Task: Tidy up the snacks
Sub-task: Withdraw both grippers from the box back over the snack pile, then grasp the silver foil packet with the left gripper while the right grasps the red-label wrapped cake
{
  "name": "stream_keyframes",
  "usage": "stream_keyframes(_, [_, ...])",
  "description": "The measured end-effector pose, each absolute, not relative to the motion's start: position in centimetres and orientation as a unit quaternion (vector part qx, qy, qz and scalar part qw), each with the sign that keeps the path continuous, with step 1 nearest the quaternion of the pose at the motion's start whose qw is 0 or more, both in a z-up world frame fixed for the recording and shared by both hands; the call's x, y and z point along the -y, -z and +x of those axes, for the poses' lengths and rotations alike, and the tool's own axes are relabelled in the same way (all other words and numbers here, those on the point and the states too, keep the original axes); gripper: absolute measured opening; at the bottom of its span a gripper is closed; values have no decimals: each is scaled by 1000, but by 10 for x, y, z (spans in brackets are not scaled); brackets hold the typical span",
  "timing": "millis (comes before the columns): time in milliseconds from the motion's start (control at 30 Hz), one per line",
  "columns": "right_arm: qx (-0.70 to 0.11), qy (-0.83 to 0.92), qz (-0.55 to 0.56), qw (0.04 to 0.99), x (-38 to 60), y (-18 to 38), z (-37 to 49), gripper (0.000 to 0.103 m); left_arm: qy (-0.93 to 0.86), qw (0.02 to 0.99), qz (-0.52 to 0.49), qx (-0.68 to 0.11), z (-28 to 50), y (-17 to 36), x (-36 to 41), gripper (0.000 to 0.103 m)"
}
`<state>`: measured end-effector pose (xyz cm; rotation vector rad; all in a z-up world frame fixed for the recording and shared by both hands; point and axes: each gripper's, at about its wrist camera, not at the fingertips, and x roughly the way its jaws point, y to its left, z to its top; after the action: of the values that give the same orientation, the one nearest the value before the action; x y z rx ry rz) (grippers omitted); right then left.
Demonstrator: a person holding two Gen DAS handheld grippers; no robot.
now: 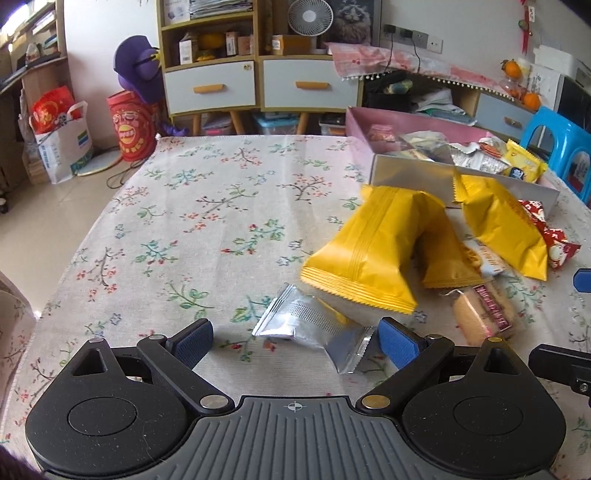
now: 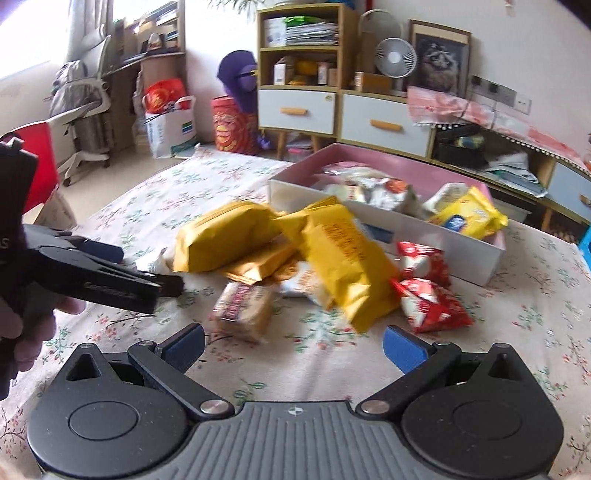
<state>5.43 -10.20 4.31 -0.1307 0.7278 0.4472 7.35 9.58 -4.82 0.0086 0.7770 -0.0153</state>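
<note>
floral tablecloth [image 1: 207, 206] | drawer cabinets [image 1: 258, 81] behind | both hand-held grippers [image 1: 295, 341] [image 2: 293, 349] apart

Drawer cabinets [image 1: 258, 79] w/ fan [image 1: 307, 16] on back wall; tiled floor [image 1: 48, 206].

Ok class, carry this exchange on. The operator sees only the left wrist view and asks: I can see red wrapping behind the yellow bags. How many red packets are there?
Observer: Two. One red packet lies nearer, and the other lies just behind it, by the box.
Operator: Is the right gripper open?
Observer: Yes, the right gripper is open, with nothing between its fingers.
</note>
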Motion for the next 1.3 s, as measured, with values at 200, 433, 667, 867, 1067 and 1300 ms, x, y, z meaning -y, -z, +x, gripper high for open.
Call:
stream_keyframes(200, [-367, -220, -55, 902, 88, -40, 63, 94, 2, 920, 1, -392, 70, 45, -114, 97])
stream_keyframes(433, [-382, -223, -46, 896, 75, -35, 69, 94, -14, 914, -1, -406, 63, 42, -136, 97])
stream_keyframes(667, [-391, -224, -51, 891, 67, -28, 69, 94, -13, 913, -40, -407, 62, 38, -148, 96])
stream_keyframes(867, [-387, -217, -52, 894, 65, -28, 72, 94, 12, 919, -41, -392, 68, 40, -137, 95])
stream_keyframes(1067, [-385, -211, -59, 897, 64, -27, 75, 94, 5, 926, -35, -375, 70, 43, -131, 90])
stream_keyframes(1300, [-382, -207, -63, 898, 62, -27, 77, 91, -10, 933, -22, -360, 72, 42, -130, 61])
